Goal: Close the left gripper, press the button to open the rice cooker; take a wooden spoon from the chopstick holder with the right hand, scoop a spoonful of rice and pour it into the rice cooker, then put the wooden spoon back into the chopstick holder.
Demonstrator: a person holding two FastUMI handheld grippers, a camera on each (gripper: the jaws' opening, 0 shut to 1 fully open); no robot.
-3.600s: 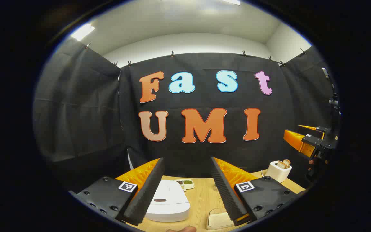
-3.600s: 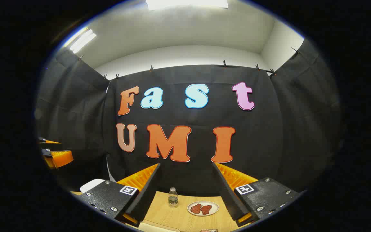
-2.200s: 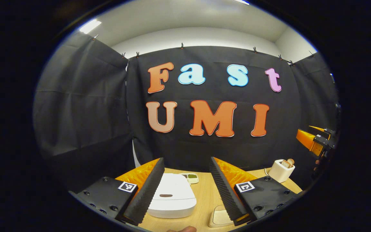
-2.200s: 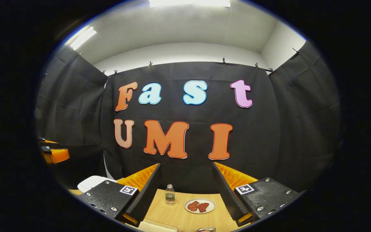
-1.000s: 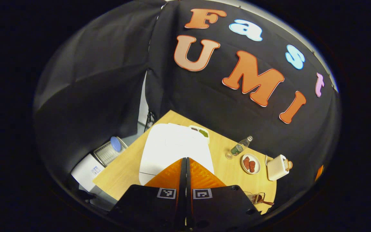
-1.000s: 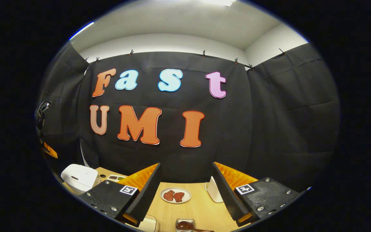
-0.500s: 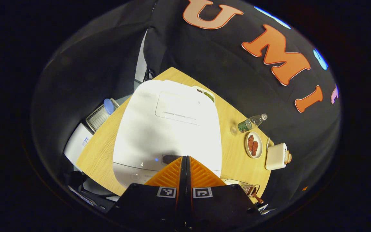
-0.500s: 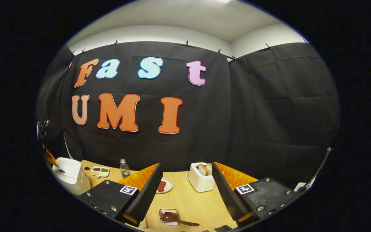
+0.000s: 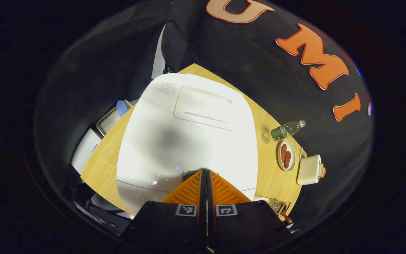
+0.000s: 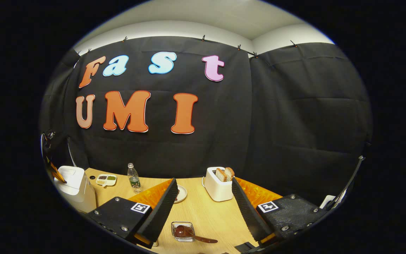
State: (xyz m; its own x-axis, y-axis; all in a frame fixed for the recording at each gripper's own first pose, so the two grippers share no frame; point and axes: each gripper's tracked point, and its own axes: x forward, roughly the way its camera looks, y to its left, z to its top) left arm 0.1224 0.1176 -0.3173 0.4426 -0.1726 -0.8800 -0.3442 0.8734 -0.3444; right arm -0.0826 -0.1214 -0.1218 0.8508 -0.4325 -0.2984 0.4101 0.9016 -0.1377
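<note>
Rice cooker [image 9: 185, 130]: white, lid down, it stood on the wooden table [image 9: 100, 165] near the left edge and took up the middle of the left gripper view, larger than half a second before, so you had brought your left gripper [image 9: 204, 171] closer to it. That gripper's fingers were pressed flat together with nothing between them, as they were a second earlier, and their tips lay at the dark button [image 9: 189, 173] on the front of the lid; whether they touched it could not be told. Beyond the cooker in the same view stood a water bottle [image 9: 287, 129], a plate [image 9: 281, 163] with two reddish pieces, a toaster [image 9: 308, 170] and a clear chopstick holder [image 9: 272, 204]. In the right gripper view your right gripper [image 10: 203, 197] hung above the table with its fingers spread wide and empty, unchanged in spread from the earlier frames. Between and below those fingers sat the clear holder [image 10: 183, 231] with the wooden spoon [image 10: 192, 234] lying in it, bowl inside and handle running out to the right; it showed higher in the view than half a second before. Behind stood the toaster [image 10: 217, 188] with bread, the bottle [image 10: 131, 177], a small dish of two compartments [image 10: 106, 180], and, at far left, the cooker [image 10: 74, 187] with the left gripper at its top.
</note>
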